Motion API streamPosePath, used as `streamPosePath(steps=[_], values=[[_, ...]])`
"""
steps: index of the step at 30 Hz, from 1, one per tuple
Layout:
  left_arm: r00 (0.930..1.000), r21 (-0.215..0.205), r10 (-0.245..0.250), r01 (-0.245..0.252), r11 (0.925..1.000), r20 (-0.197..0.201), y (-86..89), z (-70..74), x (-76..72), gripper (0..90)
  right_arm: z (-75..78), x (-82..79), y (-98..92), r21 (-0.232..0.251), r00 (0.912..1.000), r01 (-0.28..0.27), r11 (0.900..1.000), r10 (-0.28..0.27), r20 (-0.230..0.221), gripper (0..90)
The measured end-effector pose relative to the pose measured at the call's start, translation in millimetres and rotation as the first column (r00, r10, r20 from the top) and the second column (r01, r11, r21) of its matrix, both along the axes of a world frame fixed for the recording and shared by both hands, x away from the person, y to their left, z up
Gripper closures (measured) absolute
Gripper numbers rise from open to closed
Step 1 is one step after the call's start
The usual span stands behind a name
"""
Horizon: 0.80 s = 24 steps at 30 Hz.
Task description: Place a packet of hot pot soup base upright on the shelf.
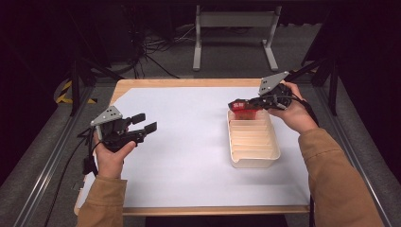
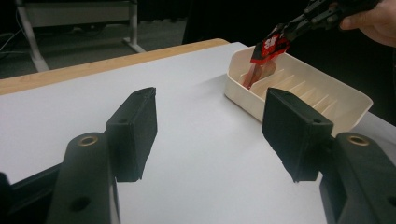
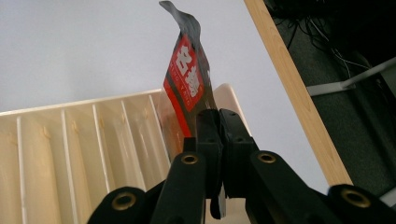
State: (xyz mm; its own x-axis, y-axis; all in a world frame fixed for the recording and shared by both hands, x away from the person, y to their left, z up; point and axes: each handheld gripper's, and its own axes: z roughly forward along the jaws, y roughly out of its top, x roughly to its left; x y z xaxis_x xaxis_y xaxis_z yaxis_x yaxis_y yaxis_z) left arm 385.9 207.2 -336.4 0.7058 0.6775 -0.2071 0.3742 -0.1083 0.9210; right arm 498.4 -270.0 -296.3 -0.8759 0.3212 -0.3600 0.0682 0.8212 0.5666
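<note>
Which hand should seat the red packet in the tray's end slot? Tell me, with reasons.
Right. The right gripper is already clamped on the red packet, right over the far end slot of the cream tray. The left gripper stands open and empty, well apart from the tray.

Desk (image 1: 189, 83): light wooden top, its bare edge showing along the far side and the near side; a large white sheet (image 1: 189, 156) lies flat on it and covers nearly the whole surface; on the sheet, toward the right, sits a cream plastic tray (image 1: 254, 161) with thin dividers forming a row of narrow slots, its long side running from near to far; the rest of the sheet is bare.
</note>
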Motion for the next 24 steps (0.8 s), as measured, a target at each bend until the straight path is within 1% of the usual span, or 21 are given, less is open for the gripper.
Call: streamPosePath(steps=[1,5,10,16,20,22,23,24], values=[[1.0000,0.002,-0.001,0.001,1.0000,0.000,0.1,-0.1,0.1,36.5,-1.3,-0.1,-0.8,-0.004,0.9999,0.012,1.000,-0.012,-0.002,86.5],[1.0000,0.007,-0.001,0.001,1.0000,-0.002,-0.1,-0.5,0.2,36.4,-3.2,0.4,-2.7,-0.014,0.9998,0.020,1.000,-0.020,-0.008,85.9],[1.0000,0.010,0.004,-0.004,0.9999,-0.008,0.9,-1.4,-0.6,36.2,-6.6,0.5,-6.2,-0.012,0.9990,0.037,0.999,-0.037,-0.024,83.8],[0.9998,0.011,0.011,-0.010,0.9999,-0.017,3.0,-3.2,-1.4,36.1,-7.8,1.4,-7.9,0.005,0.9984,0.041,0.999,-0.041,-0.039,79.1],[0.9997,0.012,0.015,-0.015,0.9998,-0.018,5.1,-4.3,-2.3,35.9,-8.4,2.2,-7.0,0.023,0.9986,0.041,0.999,-0.041,-0.035,71.0],[0.9996,0.016,0.019,-0.019,0.9997,-0.019,6.8,-4.6,-2.9,35.7,-7.8,1.9,-6.3,0.042,0.9984,0.046,0.998,-0.045,-0.035,68.2],[0.9996,0.014,0.020,-0.020,0.9997,-0.022,7.5,-5.0,-3.3,35.6,-7.1,1.9,-5.9,0.051,0.9988,0.039,0.998,-0.037,-0.032,66.5],[0.9996,0.014,0.020,-0.020,0.9997,-0.022,7.5,-5.0,-3.3,35.5,-7.1,1.9,-5.9,0.051,0.9988,0.039,0.998,-0.037,-0.032,66.5]])
